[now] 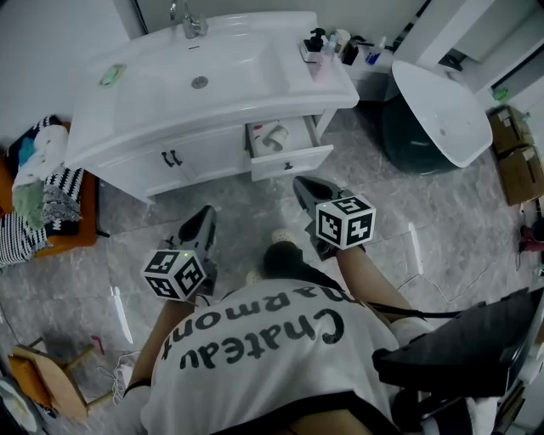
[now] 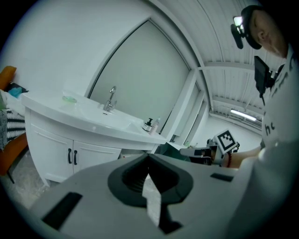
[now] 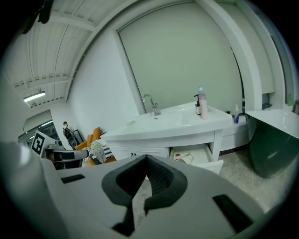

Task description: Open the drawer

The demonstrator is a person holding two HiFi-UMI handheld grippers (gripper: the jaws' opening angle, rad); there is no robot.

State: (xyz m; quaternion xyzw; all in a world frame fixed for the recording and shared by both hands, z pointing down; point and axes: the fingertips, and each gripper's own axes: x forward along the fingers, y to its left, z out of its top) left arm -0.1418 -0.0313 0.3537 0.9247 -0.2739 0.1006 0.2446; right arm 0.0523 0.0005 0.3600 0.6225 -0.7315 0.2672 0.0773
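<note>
A white vanity (image 1: 127, 153) with a smooth, glossy top stands against the wall, and at its right end the drawer (image 1: 290, 159) is pulled out from under the counter. The drawer is a shallow white box with a flat front and a small dark pull. Inside it lies a pale cylinder (image 1: 274, 136) on its side with something red at one end; what it is cannot be made out. The oval basin (image 1: 200, 72) set in the counter looks empty except for its drain, with a metal tap (image 1: 189, 19) behind it. A few small bottles (image 1: 327, 42) cluster on the counter's right corner above the drawer. The right gripper (image 1: 304, 185) points at the drawer front from just below it in the head view, near but apart from it; its dark ridged jaws are pressed together with nothing between them. The left gripper (image 1: 204, 217) is held further left, facing the two cabinet doors (image 1: 172, 158) with their dark bar handles; its jaws also meet at the tips and carry nothing. Each gripper is grey plastic and bears a cube with black-and-white square markers. The floor (image 1: 221, 200) is polished grey marble-patterned tile.
</note>
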